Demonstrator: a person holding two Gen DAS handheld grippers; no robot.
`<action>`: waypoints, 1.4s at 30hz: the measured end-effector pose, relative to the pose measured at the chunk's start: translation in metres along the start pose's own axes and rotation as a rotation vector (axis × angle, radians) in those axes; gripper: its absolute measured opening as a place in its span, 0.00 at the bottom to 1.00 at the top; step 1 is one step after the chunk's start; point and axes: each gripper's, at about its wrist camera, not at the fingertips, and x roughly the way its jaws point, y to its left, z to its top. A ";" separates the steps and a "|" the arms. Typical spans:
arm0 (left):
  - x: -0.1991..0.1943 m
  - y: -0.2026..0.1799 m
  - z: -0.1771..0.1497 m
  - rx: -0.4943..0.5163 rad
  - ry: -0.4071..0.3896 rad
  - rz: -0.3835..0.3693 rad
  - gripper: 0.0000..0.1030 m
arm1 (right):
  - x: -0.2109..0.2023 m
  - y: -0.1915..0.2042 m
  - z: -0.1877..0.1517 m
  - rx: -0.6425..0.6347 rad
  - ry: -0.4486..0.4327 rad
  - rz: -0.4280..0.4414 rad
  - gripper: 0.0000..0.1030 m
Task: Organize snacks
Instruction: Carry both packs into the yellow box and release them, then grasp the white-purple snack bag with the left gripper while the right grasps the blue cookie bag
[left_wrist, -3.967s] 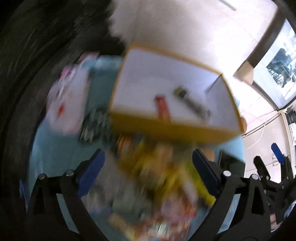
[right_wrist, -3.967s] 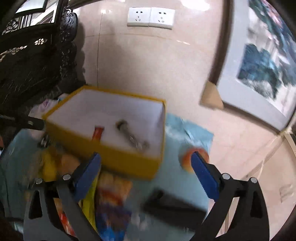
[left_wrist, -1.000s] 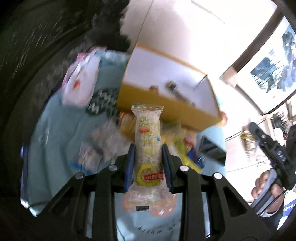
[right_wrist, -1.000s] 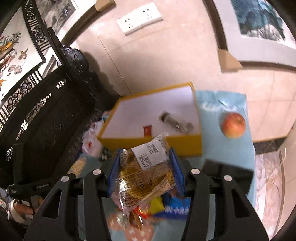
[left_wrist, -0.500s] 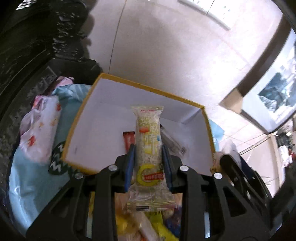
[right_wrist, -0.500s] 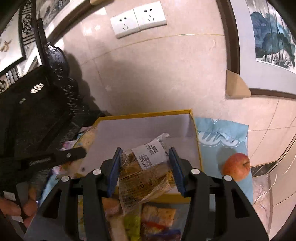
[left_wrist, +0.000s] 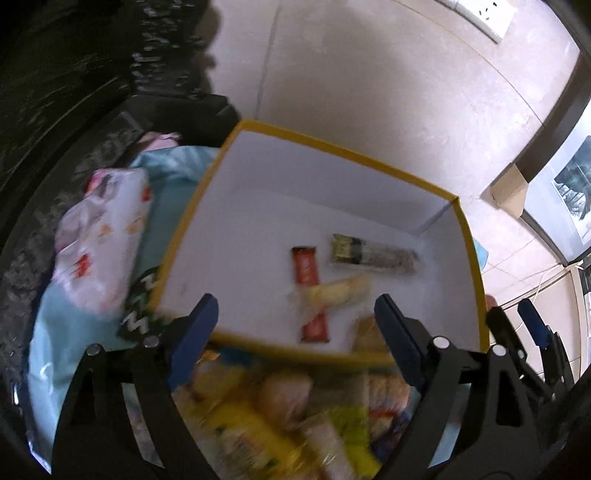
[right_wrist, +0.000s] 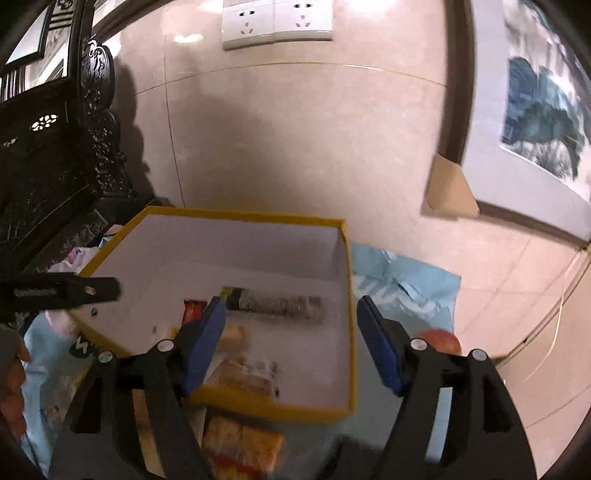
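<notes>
**Both grippers open over the yellow box**

Opening its jaws wide, the left gripper (left_wrist: 295, 325) hangs over the near wall of the box (left_wrist: 369, 166) with nothing pressed between its blue pads. Beyond it, on the white floor of the box, lie four snacks: a red bar (left_wrist: 308, 291), a dark roll (left_wrist: 373, 254) beyond it, a pale yellow pack (left_wrist: 332, 293) lying across the red bar (blurred), and a brownish pack (left_wrist: 365, 332) near the front wall. A heap of loose snacks (left_wrist: 280, 413) sits on the blue cloth (left_wrist: 66, 332) just in front of the box, and a white bag (left_wrist: 99, 240) lies to its left.

The right gripper (right_wrist: 291, 339) is opening too, its jaws apart and gripping nothing. Below it, in the box (right_wrist: 236, 215), the brownish pack (right_wrist: 243, 373) rests against the front wall, with the dark roll (right_wrist: 277, 304) farther in and the red bar (right_wrist: 194, 308) partly hidden behind the left finger. An apple (right_wrist: 439, 339) shows beside the box on the right, half behind the gripper. An orange pack (right_wrist: 240, 443) lies on the cloth before the box.
</notes>
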 end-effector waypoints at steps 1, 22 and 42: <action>-0.006 0.006 -0.005 0.003 0.001 0.001 0.88 | -0.007 -0.002 -0.005 -0.002 0.009 -0.001 0.72; -0.034 0.159 -0.145 -0.030 0.184 0.222 0.94 | -0.108 0.010 -0.118 0.116 0.240 0.024 0.72; 0.003 0.176 -0.152 0.058 0.256 0.177 0.11 | -0.098 0.011 -0.132 0.129 0.333 0.058 0.72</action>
